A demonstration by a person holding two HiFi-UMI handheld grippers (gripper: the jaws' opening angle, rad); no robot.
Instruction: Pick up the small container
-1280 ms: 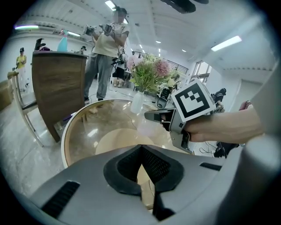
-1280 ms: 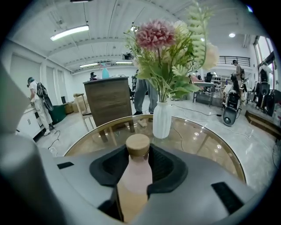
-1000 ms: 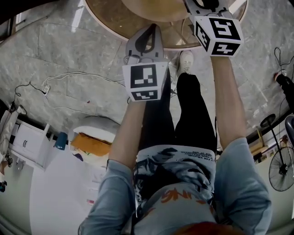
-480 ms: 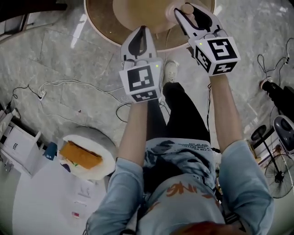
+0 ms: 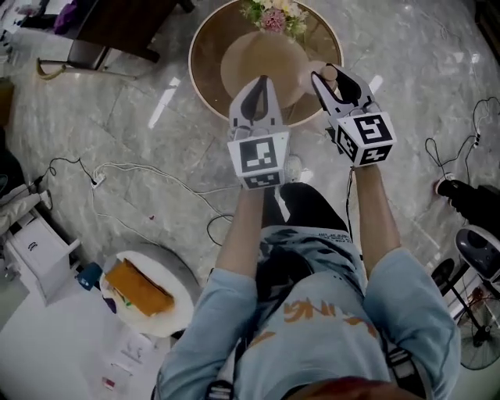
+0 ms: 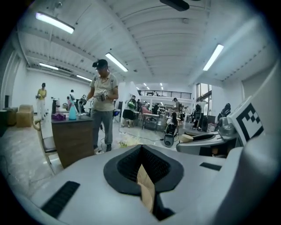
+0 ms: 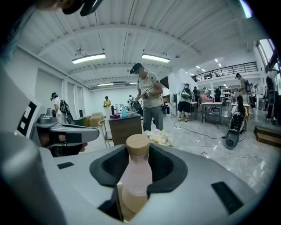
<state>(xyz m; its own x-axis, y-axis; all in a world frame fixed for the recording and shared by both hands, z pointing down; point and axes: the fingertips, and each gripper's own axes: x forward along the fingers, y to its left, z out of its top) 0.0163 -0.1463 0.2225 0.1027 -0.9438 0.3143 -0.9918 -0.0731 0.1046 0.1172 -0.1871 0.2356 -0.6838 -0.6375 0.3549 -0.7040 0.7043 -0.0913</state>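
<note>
The small container [image 7: 135, 172] is a frosted pink bottle with a round wooden lid. My right gripper [image 7: 138, 178] is shut on its body, and it stands upright between the jaws. From the head view, that right gripper [image 5: 329, 76] hangs over the near right rim of a round glass table [image 5: 205, 48], with the container's lid [image 5: 330, 73] peeking out at its tip. My left gripper [image 5: 262, 82] is level beside it, jaws shut with nothing in them. The left gripper view shows the left gripper [image 6: 143, 170] with its pads pressed together.
On the table are a tan round mat [image 5: 262, 56] and a bunch of flowers [image 5: 273, 14]. Cables [image 5: 148, 176] run over the marble floor. A white stool with an orange item [image 5: 141, 291] stands at lower left, a fan [image 5: 476, 258] at the right. A person [image 7: 149, 103] stands by a dark desk.
The head view has drawn back, so the whole table and the flowers now show. Both grippers sit lower in the picture. The bottle stays in the right jaws.
</note>
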